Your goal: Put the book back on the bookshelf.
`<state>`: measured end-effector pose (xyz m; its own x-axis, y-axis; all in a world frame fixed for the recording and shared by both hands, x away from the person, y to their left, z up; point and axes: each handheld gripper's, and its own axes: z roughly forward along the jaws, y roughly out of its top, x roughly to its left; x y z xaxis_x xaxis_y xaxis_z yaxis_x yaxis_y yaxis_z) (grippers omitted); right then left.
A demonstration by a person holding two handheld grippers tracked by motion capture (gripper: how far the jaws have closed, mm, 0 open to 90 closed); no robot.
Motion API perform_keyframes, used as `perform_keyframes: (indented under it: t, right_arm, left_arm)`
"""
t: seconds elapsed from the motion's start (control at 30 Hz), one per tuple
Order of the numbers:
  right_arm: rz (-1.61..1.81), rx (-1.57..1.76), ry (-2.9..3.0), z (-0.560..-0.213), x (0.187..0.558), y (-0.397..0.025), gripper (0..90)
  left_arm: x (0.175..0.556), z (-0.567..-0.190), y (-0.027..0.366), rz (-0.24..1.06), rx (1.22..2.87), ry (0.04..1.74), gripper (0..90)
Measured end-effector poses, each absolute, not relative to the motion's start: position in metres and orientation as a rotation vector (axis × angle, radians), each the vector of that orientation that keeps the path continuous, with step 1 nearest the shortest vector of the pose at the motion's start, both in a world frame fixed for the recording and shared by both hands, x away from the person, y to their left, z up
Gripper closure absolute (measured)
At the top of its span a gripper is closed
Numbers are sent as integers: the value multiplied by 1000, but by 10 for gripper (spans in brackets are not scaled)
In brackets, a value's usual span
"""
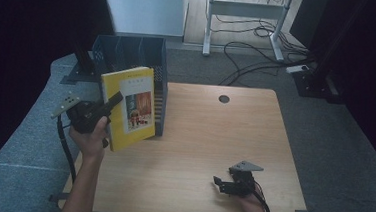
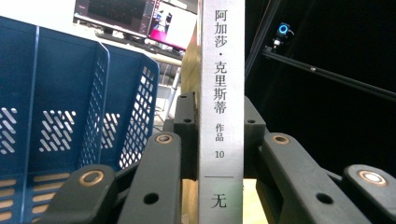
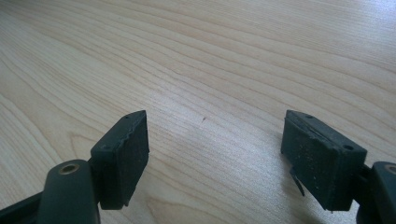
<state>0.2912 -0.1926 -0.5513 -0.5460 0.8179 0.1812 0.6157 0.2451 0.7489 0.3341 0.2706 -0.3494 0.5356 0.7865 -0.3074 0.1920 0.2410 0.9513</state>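
Item: yellow paperback book with a picture panel on its cover [image 1: 128, 107], held upright and slightly tilted above the left part of the pale wooden desk [image 1: 209, 137], just in front of the dark blue perforated plastic file rack [image 1: 129, 54] that stands at the desk's far left corner; whether the book's lower edge touches the desk cannot be told. Holder: left gripper [image 1: 107, 105], fingers [image 2: 187, 135] clamped on the book at its spine side, one on each cover; in the left gripper view the grey-white spine with black Chinese lettering [image 2: 220, 112] runs straight up between them. Handling, as a judgement: a moderately thick paperback, light enough for one gripper, fairly stiff along the spine but free to fan open or sag at the fore edge, so the spine side is the sound place to take it; the cover looks smooth and may slip if tipped far, and a grip set low on the spine leaves the top to swing. Appearance: bright yellow front, white title block over an orange-toned illustration, pale spine, clean corners as far as can be seen. Second holder: right gripper [image 1: 225, 185], resting low over the desk's near right part, well apart from the book, fingers [image 3: 122, 154] spread wide with nothing but bare wood between them
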Motion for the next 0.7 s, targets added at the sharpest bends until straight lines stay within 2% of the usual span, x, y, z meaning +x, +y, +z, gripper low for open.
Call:
perform_keyframes:
  t: [0.7]
  right_arm:
    - [1189,1332,2266,-552,291,-193,238]
  left_arm:
    - [365,-352,264,529,1284,1000,755]
